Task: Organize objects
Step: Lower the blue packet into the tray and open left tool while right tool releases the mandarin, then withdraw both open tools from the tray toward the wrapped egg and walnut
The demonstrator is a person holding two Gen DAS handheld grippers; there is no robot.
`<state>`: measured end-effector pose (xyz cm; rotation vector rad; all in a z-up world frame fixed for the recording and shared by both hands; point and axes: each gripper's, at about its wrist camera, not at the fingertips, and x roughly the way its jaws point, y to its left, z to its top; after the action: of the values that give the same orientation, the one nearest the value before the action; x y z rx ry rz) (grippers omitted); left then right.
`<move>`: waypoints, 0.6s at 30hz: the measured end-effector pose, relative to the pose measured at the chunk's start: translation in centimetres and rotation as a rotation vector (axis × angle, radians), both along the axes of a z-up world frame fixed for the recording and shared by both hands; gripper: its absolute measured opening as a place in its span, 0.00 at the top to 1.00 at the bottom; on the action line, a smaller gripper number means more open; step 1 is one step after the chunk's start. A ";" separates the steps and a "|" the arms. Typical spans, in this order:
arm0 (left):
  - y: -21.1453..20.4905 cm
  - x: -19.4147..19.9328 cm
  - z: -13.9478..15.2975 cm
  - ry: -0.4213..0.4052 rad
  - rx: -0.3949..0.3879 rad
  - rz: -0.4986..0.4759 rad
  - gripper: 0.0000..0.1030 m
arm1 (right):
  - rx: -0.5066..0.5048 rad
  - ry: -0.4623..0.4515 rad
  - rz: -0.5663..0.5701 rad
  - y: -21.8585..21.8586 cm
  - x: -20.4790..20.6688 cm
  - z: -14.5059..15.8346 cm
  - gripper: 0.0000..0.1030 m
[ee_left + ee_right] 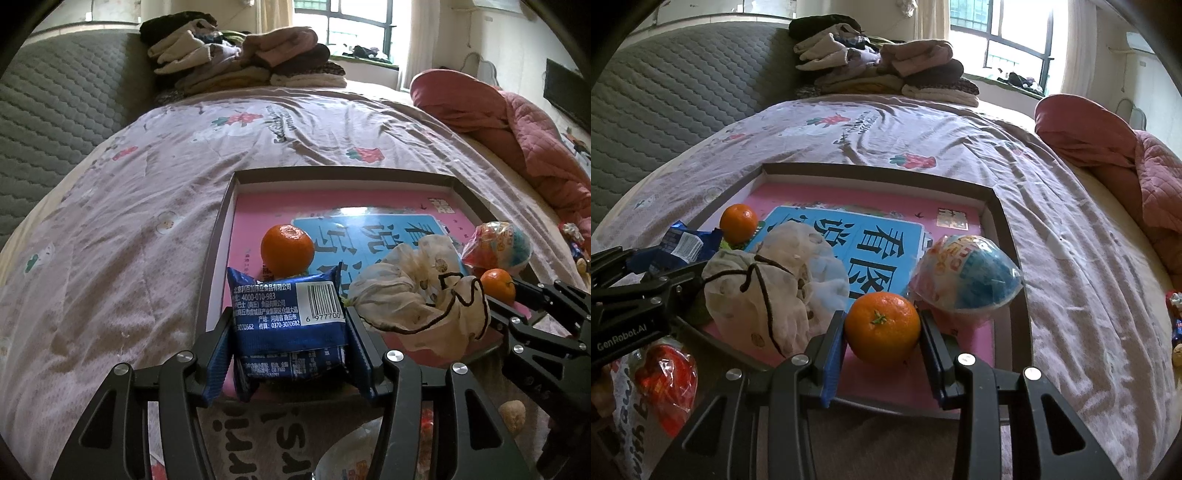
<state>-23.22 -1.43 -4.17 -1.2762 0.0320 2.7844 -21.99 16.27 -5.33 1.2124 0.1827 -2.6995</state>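
The left tool [288, 332] clamps a blue snack packet [286, 314] at the near left of the shallow box lid [343, 175] on the bed [110, 240], while the right tool [882, 328] grips a mandarin [882, 325] at the lid's near edge. Between them lies a drawstring pouch [757, 295], with a wrapped toy egg [971, 273] right of it. A second mandarin [287, 250] sits just behind the packet.

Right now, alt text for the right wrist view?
The right gripper is shut on an orange over the near edge of a shallow box lid on a bed. Inside the lid lie a drawstring pouch, a wrapped toy egg and a second orange.
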 end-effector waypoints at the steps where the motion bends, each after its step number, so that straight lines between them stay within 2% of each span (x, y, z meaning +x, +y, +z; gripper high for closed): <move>1: 0.0 0.1 0.0 0.000 0.001 0.000 0.44 | 0.002 0.000 -0.002 0.1 0.1 0.0 0.62; 8: 0.2 0.3 0.3 -0.001 -0.010 0.001 0.43 | 0.005 -0.004 -0.018 0.5 0.3 0.2 0.61; 18: -0.2 1.2 1.6 0.008 0.034 -0.002 0.38 | -0.008 0.024 -0.030 1.1 1.1 1.8 0.54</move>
<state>-22.02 -1.59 -2.55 -1.2559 -0.0132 2.7762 -20.86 17.33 -3.58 1.1908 0.1576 -2.7384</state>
